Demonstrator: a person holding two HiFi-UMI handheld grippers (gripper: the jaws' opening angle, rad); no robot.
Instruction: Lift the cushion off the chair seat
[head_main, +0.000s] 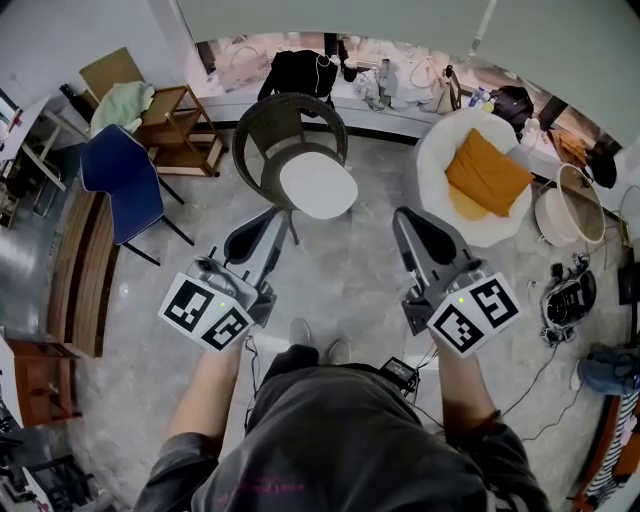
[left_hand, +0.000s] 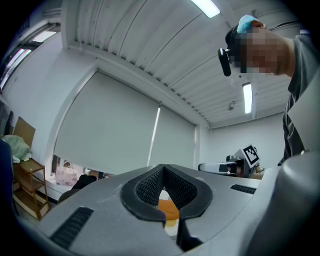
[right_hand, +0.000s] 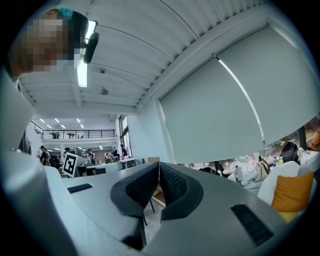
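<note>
Here, left gripper (head_main: 271, 217) and right gripper (head_main: 405, 218), jaws together on nothing, are held level, probably for approach: the cushion (head_main: 487, 172) rests untouched on its chair (head_main: 437, 140), well ahead.

You get bright, even room light; a strip light (left_hand: 247, 97) glares overhead, the blind (head_main: 400, 20) mutes daylight, edges warp and darken.
</note>
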